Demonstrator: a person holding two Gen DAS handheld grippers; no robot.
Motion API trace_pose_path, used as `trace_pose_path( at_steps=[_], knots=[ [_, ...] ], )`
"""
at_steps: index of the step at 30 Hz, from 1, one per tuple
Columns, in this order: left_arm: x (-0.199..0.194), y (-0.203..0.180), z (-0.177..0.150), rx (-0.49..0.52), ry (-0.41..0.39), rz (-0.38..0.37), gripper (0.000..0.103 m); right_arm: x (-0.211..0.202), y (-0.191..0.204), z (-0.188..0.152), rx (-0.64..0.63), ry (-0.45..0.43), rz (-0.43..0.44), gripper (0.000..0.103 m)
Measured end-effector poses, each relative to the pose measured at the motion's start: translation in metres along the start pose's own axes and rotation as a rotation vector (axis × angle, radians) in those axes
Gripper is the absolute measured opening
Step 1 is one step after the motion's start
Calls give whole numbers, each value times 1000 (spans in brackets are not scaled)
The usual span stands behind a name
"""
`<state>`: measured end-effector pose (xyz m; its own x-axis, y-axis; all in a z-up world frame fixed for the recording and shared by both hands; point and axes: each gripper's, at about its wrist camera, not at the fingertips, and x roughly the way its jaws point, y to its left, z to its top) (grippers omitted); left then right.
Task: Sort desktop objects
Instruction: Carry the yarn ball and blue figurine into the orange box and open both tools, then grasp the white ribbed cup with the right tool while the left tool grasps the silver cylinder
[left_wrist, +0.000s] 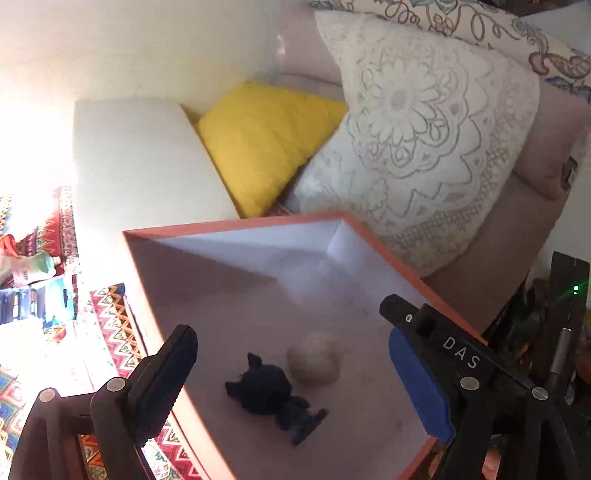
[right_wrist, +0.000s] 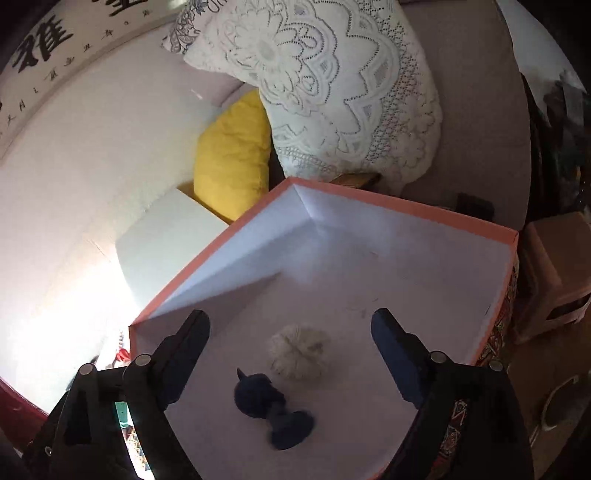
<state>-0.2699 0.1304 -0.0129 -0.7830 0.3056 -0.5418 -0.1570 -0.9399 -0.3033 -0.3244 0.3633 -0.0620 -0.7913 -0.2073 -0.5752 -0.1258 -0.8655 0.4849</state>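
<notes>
box (left_wrist: 236, 225): open, orange rim, white walls inside, pale floor; seen from above in both wrist views
dark toy (left_wrist: 271, 397): lies on the box floor, near the close side; dark blue, blurred, shape hard to read
pompom (left_wrist: 314, 363): pale fluffy ball on the box floor, just beside the dark toy, on its far side; the two look touching or nearly so, cannot tell which
left tongs (left_wrist: 290, 341): released, fingers spread wide, nothing between them; held above the box, with dark toy and pompom showing in the gap below
left tongs pads (left_wrist: 419, 387): blue pad visible on the right-side finger; the other finger is dark
right tongs (right_wrist: 290, 326): released, fingers wide apart, empty; also above the box, with the same two items in the gap
box contents: only the dark toy and pompom visible inside
yellow cushion (right_wrist: 232, 155): behind the box, leaning against the sofa (right_wrist: 476, 110)
lace pillow (left_wrist: 424, 136): white, floral openwork, beside the yellow cushion, behind the far corner of the box
white block (left_wrist: 144, 162): plain white surface left of the yellow cushion, just beyond the box
rug (left_wrist: 110, 332): bright zigzag pattern, left of the box in the left wrist view
wall scroll (right_wrist: 62, 44): black calligraphy, upper left of the right wrist view
lighting: strong glare at the left edge of both views
</notes>
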Motion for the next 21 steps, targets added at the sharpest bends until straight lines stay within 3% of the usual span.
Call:
trace_pose_path(
  at_steps=[8,15,19,21],
  knots=[
    [-63,50,-20,-40,-38,104,90,-27,68,-28,-108,-52,91,92],
    [-142,139,-79,-128,-54,341,97,-54,156,-91,-350,-57,215,96],
    [-169,194,-119,-254,-29,449,97,-53,193,-139,-473,5,263,97],
    [-176,216,-138,-312,-12,499,97,-46,205,-162,-504,75,279,97]
  ],
)
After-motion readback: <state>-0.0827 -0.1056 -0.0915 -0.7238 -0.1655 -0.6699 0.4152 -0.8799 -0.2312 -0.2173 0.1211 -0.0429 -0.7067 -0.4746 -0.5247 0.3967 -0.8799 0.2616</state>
